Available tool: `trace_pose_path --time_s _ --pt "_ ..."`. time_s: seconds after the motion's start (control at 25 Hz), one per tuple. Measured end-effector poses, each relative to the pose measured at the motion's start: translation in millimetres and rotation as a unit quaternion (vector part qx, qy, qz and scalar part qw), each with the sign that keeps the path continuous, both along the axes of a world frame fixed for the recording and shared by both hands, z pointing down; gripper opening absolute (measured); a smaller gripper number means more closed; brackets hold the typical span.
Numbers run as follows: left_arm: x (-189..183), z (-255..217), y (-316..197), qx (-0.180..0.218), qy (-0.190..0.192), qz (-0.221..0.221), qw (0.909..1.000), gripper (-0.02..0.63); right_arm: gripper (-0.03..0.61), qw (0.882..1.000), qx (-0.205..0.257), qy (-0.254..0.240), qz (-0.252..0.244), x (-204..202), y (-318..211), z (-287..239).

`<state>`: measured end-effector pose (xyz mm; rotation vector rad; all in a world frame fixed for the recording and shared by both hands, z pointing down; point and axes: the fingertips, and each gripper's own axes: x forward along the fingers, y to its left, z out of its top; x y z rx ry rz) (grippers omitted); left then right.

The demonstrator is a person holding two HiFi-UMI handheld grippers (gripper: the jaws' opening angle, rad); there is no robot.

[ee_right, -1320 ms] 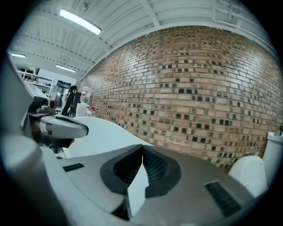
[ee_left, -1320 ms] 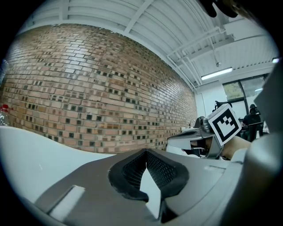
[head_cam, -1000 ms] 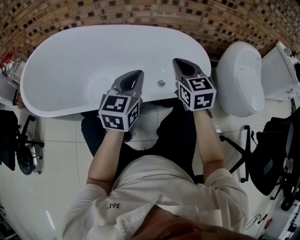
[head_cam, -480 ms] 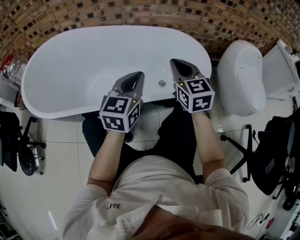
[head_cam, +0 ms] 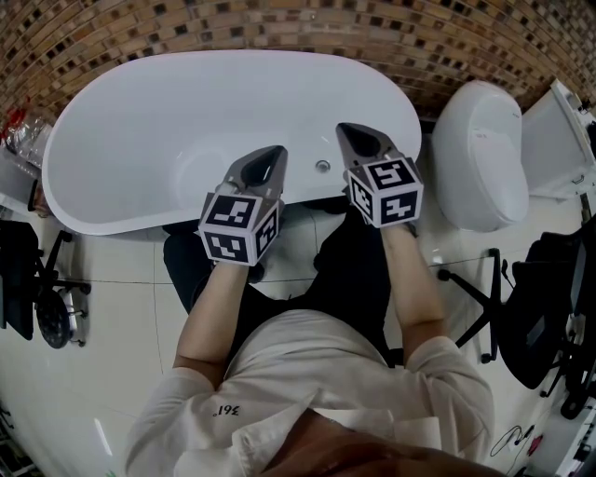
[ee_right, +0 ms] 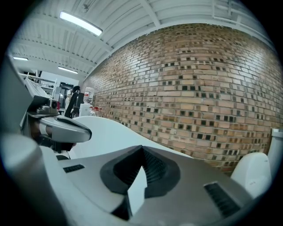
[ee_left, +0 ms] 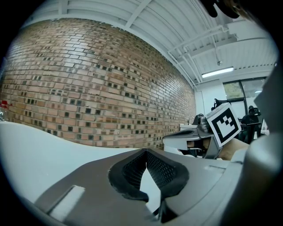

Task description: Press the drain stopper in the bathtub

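The white oval bathtub (head_cam: 140, 121) lies in front of me in the head view. Its small round metal drain stopper (head_cam: 322, 166) sits near the tub's front wall, between my two grippers. My left gripper (head_cam: 277, 149) hangs over the tub's near side, just left of the stopper, shut and empty. To the stopper's right, my right gripper (head_cam: 343, 128) is held shut with nothing in it. Neither touches the stopper. In the left gripper view the shut jaws (ee_left: 145, 151) point at the brick wall, as do those in the right gripper view (ee_right: 141, 148).
A brick wall (head_cam: 279, 23) runs behind the tub. A white toilet (head_cam: 477, 154) stands close on the right. Black chair bases and bags stand on the white tile floor at left (head_cam: 37, 289) and right (head_cam: 540, 307). The person's legs are against the tub's front edge.
The right gripper has drifted a little left and forward over the tub rim. The left gripper has barely moved.
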<state>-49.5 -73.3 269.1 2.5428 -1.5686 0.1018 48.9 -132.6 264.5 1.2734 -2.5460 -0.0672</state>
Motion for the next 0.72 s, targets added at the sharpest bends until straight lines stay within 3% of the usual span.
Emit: trace_pose_path --time_s 0.72 --pt "1.3 5.3 1.9 -0.004 0.003 0.002 1.0 0.009 0.015 1.0 -0.007 0.003 -0.003 -0.3 1.3 6.7"
